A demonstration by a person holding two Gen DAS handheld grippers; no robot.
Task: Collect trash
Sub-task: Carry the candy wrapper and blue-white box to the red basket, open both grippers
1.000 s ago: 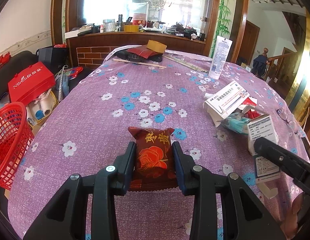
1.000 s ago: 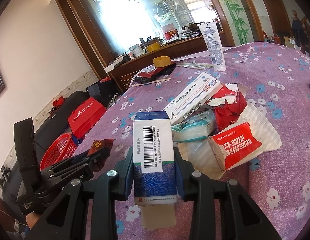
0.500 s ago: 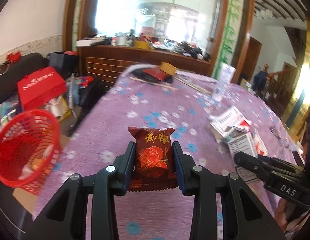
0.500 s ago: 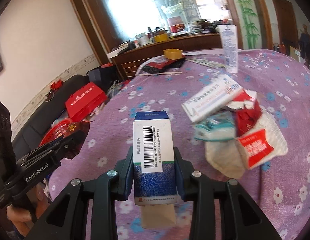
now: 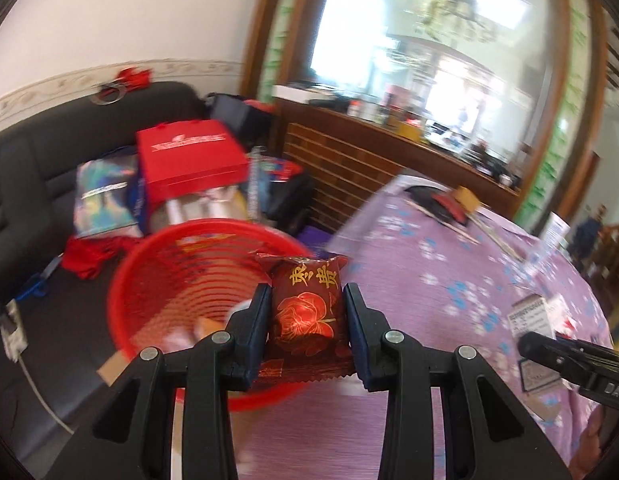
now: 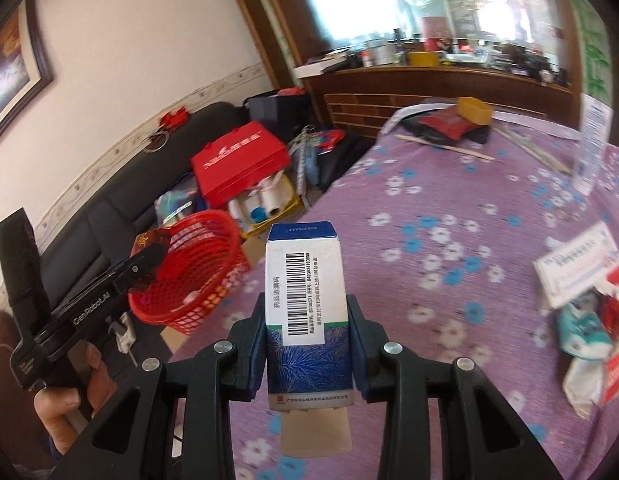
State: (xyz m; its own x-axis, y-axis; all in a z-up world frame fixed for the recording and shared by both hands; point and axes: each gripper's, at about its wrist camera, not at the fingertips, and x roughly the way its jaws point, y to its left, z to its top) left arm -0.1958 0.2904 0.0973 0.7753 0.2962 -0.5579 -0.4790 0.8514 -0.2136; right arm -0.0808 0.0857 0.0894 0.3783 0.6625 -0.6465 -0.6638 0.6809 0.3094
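**Both hand-held grippers loaded beside the red basket**

Nearest in the left wrist view, the left hand-held gripper (image 5: 305, 320) is clamped on a dark red snack packet (image 5: 303, 308) with gold characters and a leaf print, held upright between the blue pads. Just behind and below it sits the red mesh basket (image 5: 181, 276), already holding a few scraps; the packet hangs at the basket's rim on the side toward the purple floral tabletop (image 5: 449, 280). In the right wrist view the same packet tip (image 6: 149, 238) pokes over the basket (image 6: 197, 276).

The right hand-held gripper (image 6: 307, 344) grips a white and blue medicine box (image 6: 307, 312), barcode side up, held over the tabletop's (image 6: 429, 280) near edge, with the basket off to its left. Farther right on the cloth lies a heap of trash: a flat white box (image 6: 573, 268), a teal wrapper (image 6: 585, 330) and red-and-white packaging (image 6: 615, 372).

Beyond the basket, a red gift bag (image 5: 189, 160) rests on a black sofa (image 5: 29, 168). At the tabletop's far end sit a yellow tape roll (image 6: 475, 110) and a white tube (image 6: 591, 148).
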